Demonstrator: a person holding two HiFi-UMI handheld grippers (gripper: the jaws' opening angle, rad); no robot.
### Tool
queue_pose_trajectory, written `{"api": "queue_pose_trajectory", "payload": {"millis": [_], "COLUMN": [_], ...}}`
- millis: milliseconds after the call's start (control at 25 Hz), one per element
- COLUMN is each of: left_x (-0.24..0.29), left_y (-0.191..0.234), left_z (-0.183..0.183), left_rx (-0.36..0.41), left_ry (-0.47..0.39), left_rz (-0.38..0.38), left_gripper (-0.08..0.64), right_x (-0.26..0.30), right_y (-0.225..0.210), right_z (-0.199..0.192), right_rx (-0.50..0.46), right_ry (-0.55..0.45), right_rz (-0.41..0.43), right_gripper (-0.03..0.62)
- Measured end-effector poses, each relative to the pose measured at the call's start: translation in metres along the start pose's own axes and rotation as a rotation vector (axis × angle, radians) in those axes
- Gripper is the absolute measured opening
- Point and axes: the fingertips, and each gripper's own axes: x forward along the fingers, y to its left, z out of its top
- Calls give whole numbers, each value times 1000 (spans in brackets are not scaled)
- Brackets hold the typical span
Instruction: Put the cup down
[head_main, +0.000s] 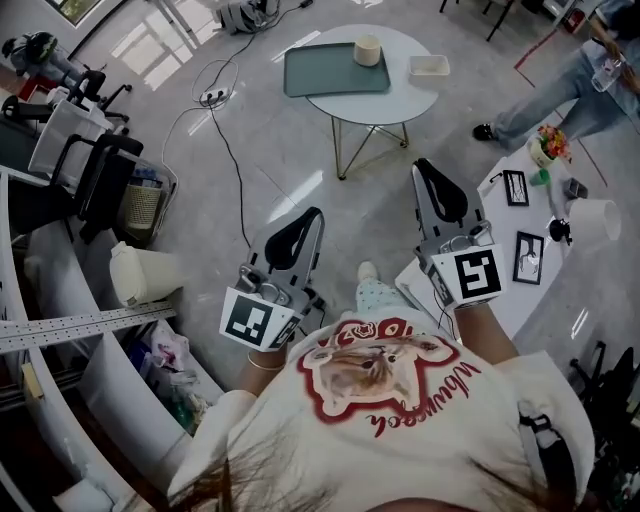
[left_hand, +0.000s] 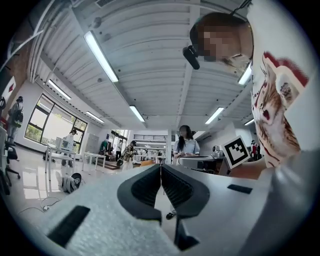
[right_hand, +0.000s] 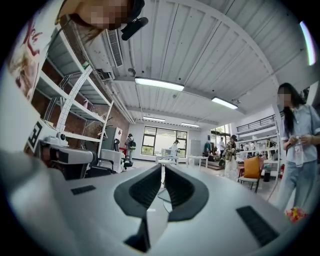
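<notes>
A beige cup (head_main: 368, 50) stands on the far edge of a green tray (head_main: 322, 72) on a round white table (head_main: 400, 102), well ahead of me across the floor. Both grippers are held close to my chest, far from the cup, pointing toward that table. My left gripper (head_main: 312, 214) is shut, its black pads touching with nothing between them (left_hand: 161, 170). My right gripper (head_main: 424, 165) is likewise shut and holds nothing (right_hand: 163, 172). Both gripper views look out level across the room and do not show the cup.
A white box (head_main: 428, 66) sits on the round table. Cables and a power strip (head_main: 212, 97) lie on the floor. Black chairs (head_main: 100, 165) and shelving stand at left. At right, a white table (head_main: 498, 300) carries picture frames (head_main: 527, 257) and flowers (head_main: 551, 143); a person (head_main: 575, 85) stands beyond.
</notes>
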Motion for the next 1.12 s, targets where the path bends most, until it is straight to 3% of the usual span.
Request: {"api": "queue_pose_trajectory", "payload": {"millis": [440,720,1120], "left_x": [-62,-70,-67], "left_y": [-66,-101,-119], "left_z": [-3,5,12], "left_rx": [-25,-23,-10], "left_ry": [11,6,-10], "left_rz": [-76,-88,-52], "left_gripper": [15,15,15], "right_x": [-96,-127,-142], "right_y": [56,57,47], "right_z": [5,7,9], "right_rx": [53,41,2], "right_ry": [18,32,33], "right_rz": [-53,-38,-8], "right_gripper": [43,43,34]}}
